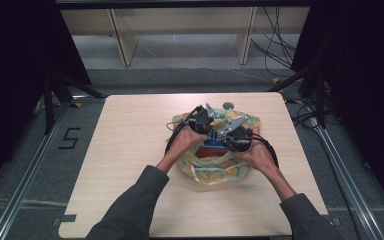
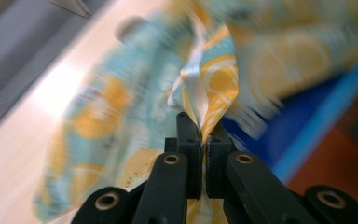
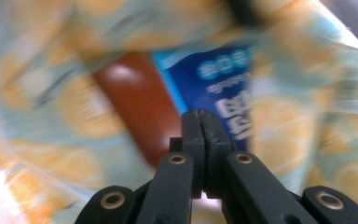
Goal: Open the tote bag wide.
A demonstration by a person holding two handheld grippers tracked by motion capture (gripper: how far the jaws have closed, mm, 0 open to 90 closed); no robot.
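Pinching a fold of the patterned bag (image 2: 214,84), the left gripper (image 2: 204,135) works over a pale wooden table (image 1: 130,145) (grey floor (image 1: 30,165) around). Right gripper (image 3: 204,122): jaws closed, nothing visibly between them.

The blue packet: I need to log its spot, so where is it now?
In the high view the blue packet lies inside the open citrus-print bag at mid-table, between the left gripper and right gripper, beside a reddish-brown item.

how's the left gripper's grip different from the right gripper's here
The left gripper has its fingers shut on a fold of the citrus-print cloth bag, which rises from between them. The right gripper is also shut, but no cloth shows between its fingers; it points into the bag's mouth at the blue packet and a brown thing beside it. Both are closed and work at the same bag on the table.
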